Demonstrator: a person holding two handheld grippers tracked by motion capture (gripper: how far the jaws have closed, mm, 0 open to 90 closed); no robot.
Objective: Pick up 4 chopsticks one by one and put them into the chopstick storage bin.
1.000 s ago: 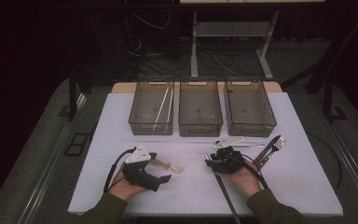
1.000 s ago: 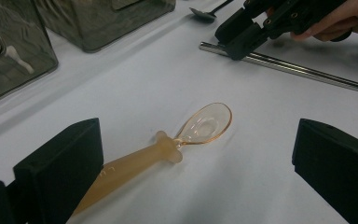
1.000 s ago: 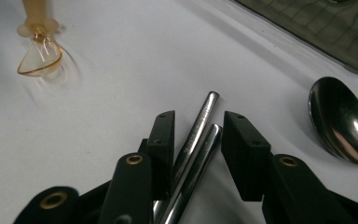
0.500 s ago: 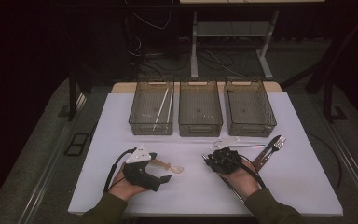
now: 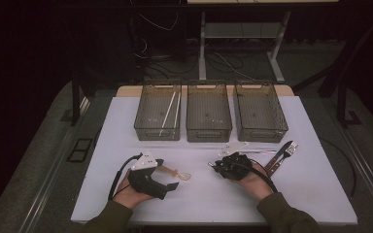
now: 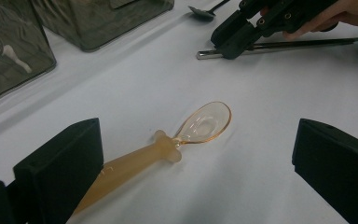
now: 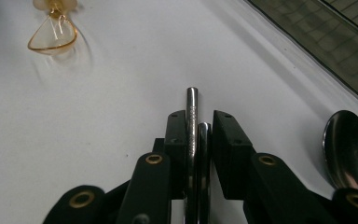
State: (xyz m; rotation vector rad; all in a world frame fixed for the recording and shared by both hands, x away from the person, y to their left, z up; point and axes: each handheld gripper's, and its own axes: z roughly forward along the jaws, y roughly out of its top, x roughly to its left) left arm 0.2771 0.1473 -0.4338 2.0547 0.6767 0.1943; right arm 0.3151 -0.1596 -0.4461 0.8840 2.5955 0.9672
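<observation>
Right gripper (image 7: 199,122) low over table, jaws just closing on 2 metal chopsticks (image 7: 192,105)

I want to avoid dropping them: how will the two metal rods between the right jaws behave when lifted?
The metal rods look stiff, smooth and shiny, so probably slippery. They are round and lie side by side between the right hand-held gripper, so one may roll or slide out. Being long, they may tilt.

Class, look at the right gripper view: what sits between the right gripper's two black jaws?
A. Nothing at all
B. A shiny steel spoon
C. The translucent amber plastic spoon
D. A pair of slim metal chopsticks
D: in the right gripper view the right gripper has its jaws closed on the pair of slim metal chopsticks; the translucent amber plastic spoon lies apart.
</observation>
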